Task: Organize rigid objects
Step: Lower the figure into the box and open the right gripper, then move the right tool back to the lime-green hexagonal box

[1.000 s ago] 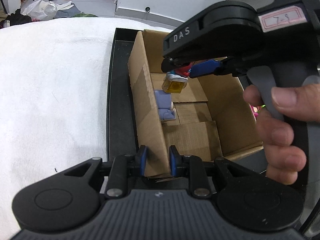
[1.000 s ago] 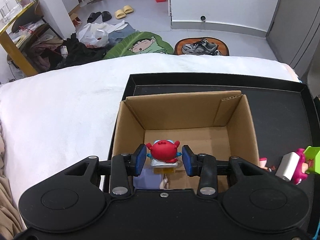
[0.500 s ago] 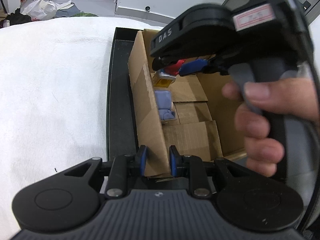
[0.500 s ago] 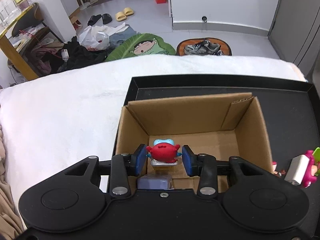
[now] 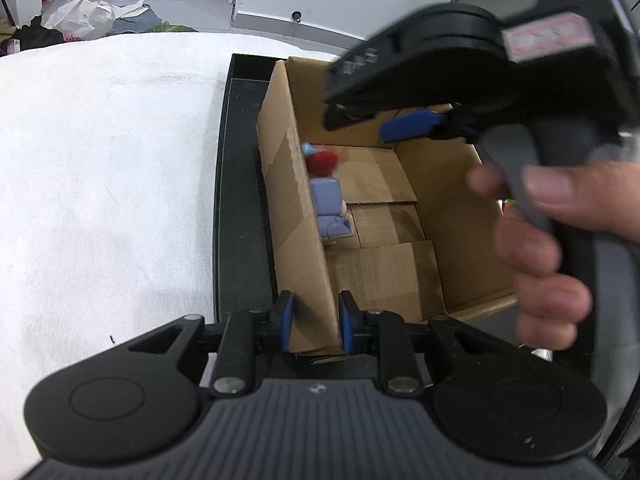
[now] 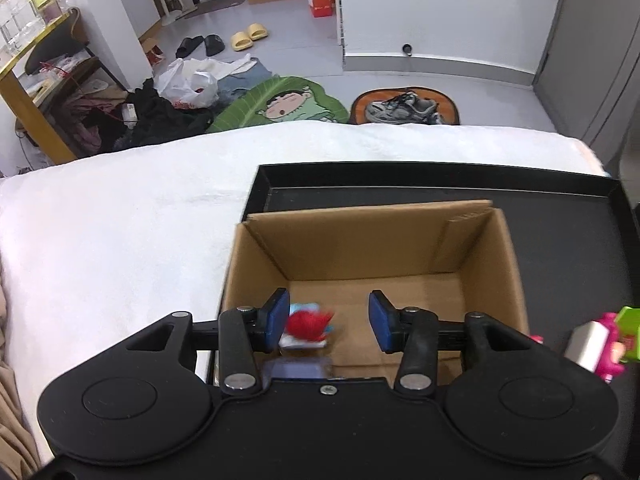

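An open cardboard box [image 6: 372,240] stands in a black tray [image 6: 560,216]. My left gripper [image 5: 314,320] is shut on the box's near left wall [image 5: 296,208], one pad on each side. My right gripper [image 6: 329,314] hovers over the box and its jaws are opening. A red crab figure on a pale blue base [image 6: 308,324] is blurred just below them, close to the left pad and gripped by neither. In the left wrist view the red figure [image 5: 322,162] is low inside the box by the left wall, beyond a grey-blue figure [image 5: 330,208].
White cloth [image 5: 100,180] covers the surface left of the tray. A pink and green toy [image 6: 604,344] lies on the tray right of the box. A hand [image 5: 536,248] holding the right gripper fills the right of the left wrist view.
The right gripper's jaws have spread and the red crab figure has left them, dropping toward the box floor. The right gripper shifted a little over the box. The left gripper stayed put.
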The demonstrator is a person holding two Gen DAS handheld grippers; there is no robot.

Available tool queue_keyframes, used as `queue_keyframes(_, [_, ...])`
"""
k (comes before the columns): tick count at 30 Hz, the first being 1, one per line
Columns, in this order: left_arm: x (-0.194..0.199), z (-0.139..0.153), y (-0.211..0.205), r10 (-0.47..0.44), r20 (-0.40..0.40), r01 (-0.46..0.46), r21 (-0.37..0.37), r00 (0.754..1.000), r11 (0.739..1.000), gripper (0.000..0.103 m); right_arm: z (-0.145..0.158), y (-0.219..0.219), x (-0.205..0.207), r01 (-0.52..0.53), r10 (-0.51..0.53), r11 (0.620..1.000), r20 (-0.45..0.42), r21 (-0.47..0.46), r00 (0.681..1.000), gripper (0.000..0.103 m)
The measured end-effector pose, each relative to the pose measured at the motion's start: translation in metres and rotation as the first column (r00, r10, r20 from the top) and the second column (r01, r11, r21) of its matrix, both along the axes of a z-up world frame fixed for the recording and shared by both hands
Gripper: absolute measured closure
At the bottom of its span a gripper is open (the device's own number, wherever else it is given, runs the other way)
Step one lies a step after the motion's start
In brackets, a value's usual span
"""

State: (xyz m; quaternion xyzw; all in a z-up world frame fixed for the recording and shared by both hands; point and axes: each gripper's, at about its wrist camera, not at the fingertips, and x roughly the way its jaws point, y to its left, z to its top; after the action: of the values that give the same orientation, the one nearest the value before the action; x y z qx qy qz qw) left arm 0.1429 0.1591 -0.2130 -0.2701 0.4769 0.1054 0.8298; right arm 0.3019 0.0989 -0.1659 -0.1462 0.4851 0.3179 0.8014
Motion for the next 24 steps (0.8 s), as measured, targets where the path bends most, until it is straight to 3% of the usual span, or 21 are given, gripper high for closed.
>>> queue_keyframes(12, [0.0,0.003,-0.002,-0.001,-0.001,0.001,0.006,1.0,1.0,0.08,0.026,-0.045,-0.003,-0.009,0.01,1.0,0.025,-0.011,1.0,0.059])
queue_keyframes(16, [0.001,0.002,-0.003,-0.002,-0.005,0.002,0.012,1.0,1.0,0.08,0.037,-0.061,-0.004,-0.013,0.013,1.0,0.041,-0.006,0.999,0.052])
queue_keyframes(21, [0.001,0.002,-0.003,0.0,-0.005,0.0,0.012,1.0,1.0,0.08,0.044,-0.077,-0.003,-0.025,0.026,1.0,0.052,-0.016,0.998,0.051])
queue_keyframes(24, [0.002,0.002,-0.004,-0.001,-0.008,0.001,0.017,1.0,1.0,0.08,0.048,-0.087,0.0,-0.011,0.011,1.0,0.004,0.006,1.0,0.051])
